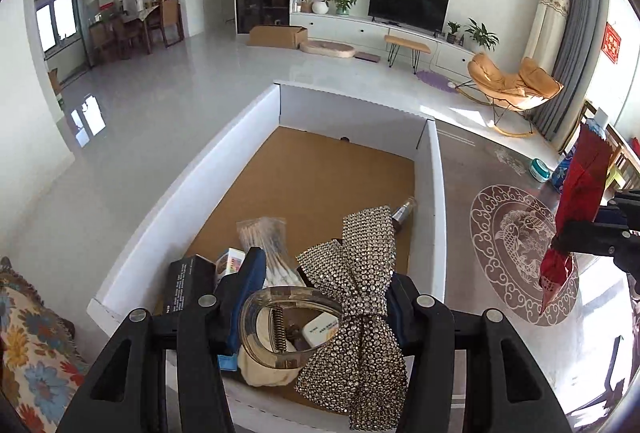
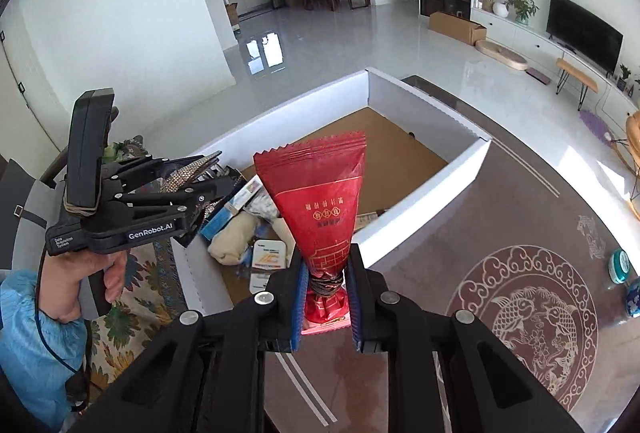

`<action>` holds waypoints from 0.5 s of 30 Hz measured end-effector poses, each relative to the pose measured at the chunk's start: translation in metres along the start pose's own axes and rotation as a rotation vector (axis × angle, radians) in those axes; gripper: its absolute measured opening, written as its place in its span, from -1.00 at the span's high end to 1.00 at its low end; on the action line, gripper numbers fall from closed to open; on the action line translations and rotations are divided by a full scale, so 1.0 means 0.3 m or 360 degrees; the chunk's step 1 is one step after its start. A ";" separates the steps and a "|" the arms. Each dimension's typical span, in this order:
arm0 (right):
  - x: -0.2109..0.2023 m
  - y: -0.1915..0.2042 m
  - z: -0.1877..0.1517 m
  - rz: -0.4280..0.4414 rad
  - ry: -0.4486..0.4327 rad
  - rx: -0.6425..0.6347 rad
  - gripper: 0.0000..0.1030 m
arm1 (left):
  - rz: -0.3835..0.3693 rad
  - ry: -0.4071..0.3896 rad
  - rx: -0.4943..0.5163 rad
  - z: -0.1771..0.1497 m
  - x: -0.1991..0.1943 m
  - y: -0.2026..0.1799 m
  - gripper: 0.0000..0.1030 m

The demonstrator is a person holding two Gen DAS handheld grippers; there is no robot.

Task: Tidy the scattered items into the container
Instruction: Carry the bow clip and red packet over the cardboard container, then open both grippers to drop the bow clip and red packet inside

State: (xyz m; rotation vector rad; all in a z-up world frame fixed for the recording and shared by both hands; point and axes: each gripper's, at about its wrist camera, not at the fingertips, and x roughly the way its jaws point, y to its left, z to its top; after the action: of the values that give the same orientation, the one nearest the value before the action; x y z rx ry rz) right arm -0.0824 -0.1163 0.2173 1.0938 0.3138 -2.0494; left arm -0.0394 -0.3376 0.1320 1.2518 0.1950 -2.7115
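left gripper [image 1: 316, 317] clamps rhinestone bow clip [image 1: 360, 297] over white box [image 1: 436, 201]; right gripper [image 2: 325, 303] pinches red packet [image 2: 320, 205].

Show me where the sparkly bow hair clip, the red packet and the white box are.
sparkly bow hair clip [image 1: 360, 297], left wrist view, the bow's knot.
red packet [image 2: 324, 205], right wrist view, its printed face.
white box [image 1: 192, 169], left wrist view, its left wall.

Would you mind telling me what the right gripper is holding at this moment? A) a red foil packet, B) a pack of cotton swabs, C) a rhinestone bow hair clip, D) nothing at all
A: the right gripper has its jaws shut on the crumpled lower end of the red foil packet, while the rhinestone bow hair clip sits in the left gripper above the white box.
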 end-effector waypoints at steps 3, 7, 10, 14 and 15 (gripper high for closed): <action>0.155 0.110 0.081 0.0066 0.0122 -0.0034 0.63 | -0.0001 0.0074 -0.0052 -0.028 0.067 0.050 -0.02; 0.378 0.152 0.101 0.0118 0.0300 0.0061 0.62 | 0.0003 0.0192 -0.0084 -0.079 0.185 0.081 -0.02; 0.515 0.141 0.085 0.0083 0.0382 0.0124 0.62 | 0.0032 0.0243 -0.0099 -0.106 0.244 0.093 -0.02; 0.609 0.113 0.065 0.0056 0.0383 0.0182 0.55 | 0.0066 0.0305 -0.0108 -0.125 0.285 0.105 -0.10; 0.621 0.112 0.063 0.0055 0.0377 0.0185 0.38 | 0.0082 0.0314 -0.0106 -0.128 0.284 0.106 -0.25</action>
State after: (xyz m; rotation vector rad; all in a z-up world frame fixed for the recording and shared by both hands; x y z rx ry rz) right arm -0.1303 -0.2456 0.0860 1.4078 0.2939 -1.9295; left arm -0.0595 -0.3687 0.0403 1.4821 0.2691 -2.5152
